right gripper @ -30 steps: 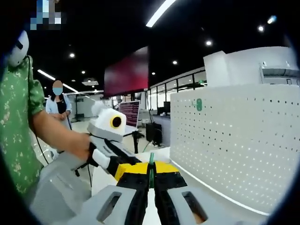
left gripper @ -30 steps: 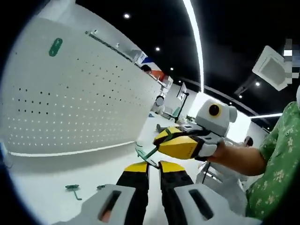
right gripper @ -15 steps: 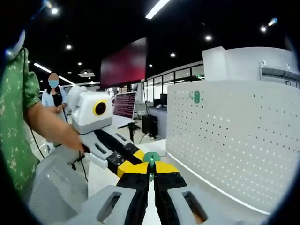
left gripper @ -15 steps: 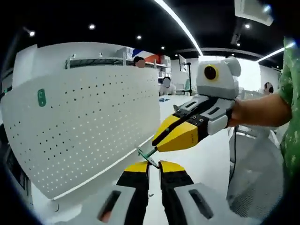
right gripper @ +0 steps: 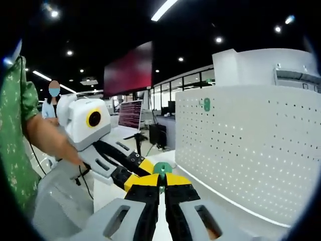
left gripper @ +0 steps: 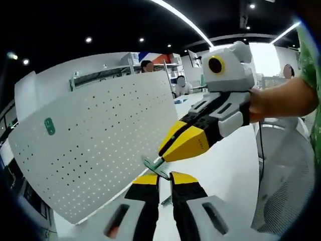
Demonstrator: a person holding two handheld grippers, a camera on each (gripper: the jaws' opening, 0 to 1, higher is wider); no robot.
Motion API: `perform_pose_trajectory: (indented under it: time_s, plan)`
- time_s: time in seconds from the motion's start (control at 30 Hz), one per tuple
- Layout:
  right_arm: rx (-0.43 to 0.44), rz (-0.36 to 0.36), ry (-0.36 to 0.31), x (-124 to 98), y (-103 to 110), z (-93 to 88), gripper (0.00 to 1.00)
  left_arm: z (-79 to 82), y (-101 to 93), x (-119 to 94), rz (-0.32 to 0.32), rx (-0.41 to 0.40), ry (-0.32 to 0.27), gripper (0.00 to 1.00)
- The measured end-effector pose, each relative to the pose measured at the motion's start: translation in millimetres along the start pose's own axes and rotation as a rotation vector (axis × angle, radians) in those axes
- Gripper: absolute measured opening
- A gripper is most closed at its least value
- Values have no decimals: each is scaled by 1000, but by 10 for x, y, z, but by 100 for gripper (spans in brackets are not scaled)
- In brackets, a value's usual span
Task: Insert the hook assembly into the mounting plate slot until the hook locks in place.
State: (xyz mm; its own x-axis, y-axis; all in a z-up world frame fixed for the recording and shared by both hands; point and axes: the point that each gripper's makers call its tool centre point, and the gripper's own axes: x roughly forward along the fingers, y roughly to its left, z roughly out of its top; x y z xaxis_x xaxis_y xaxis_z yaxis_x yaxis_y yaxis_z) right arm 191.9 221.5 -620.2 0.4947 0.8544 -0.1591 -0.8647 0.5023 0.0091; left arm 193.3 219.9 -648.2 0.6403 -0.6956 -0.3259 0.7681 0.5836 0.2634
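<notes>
A small green hook assembly [left gripper: 155, 167] is held between both grippers, in the air in front of a white pegboard [left gripper: 100, 145]. My left gripper [left gripper: 164, 176] is shut on its lower end. The right gripper [left gripper: 163, 154] comes in from the right in the left gripper view, its yellow tips shut on the hook's other end. In the right gripper view my right gripper [right gripper: 161, 179] grips the green hook [right gripper: 161, 168], and the left gripper's yellow tip [right gripper: 141, 168] touches it from the left. A green mounting plate [right gripper: 206, 104] sits high on the pegboard [right gripper: 251, 150]; it also shows as a green plate [left gripper: 49, 126] at the left.
A white table [left gripper: 225, 170] runs beneath the grippers. A person's forearm [left gripper: 281, 98] and green sleeve [right gripper: 15, 125] hold the grippers. Other people stand in the background office, along with a dark red screen [right gripper: 128, 73].
Both views have swung and rolled with the hands. The two grippers have stayed together on the hook, and the right gripper now slopes up more steeply in the left gripper view.
</notes>
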Motion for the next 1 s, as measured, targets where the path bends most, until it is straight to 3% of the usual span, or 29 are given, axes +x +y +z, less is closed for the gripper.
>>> perform_pose_trajectory:
  time_s: [0.07, 0.13, 0.3, 0.33, 0.43, 0.7, 0.83, 1.0]
  plan:
    - [10, -1, -1, -2, -2, 3, 1, -1, 1, 3, -2, 1, 0, 8]
    - [21, -3, -13, -11, -19, 18, 0, 23, 20, 10, -25, -123, -43, 8]
    - [5, 0, -12, -18, -20, 17, 0, 50, 17, 1, -87, -244, -81, 10]
    - [11, 2, -15, -18, -16, 17, 0, 68, 16, -2, -103, -325, -94, 11]
    - [15, -5, -21, -13, -21, 15, 0, 74, 104, -4, -95, -438, -117, 10]
    - [32, -45, -44, 8, -52, 20, 1, 69, 142, 12, -35, -429, -120, 4]
    - [9, -67, -21, 31, -47, 6, 2, 66, 177, 15, 4, -368, -97, 2]
    - [9, -84, -14, 40, -82, 8, 2, 98, 218, -3, 22, -378, -113, 2]
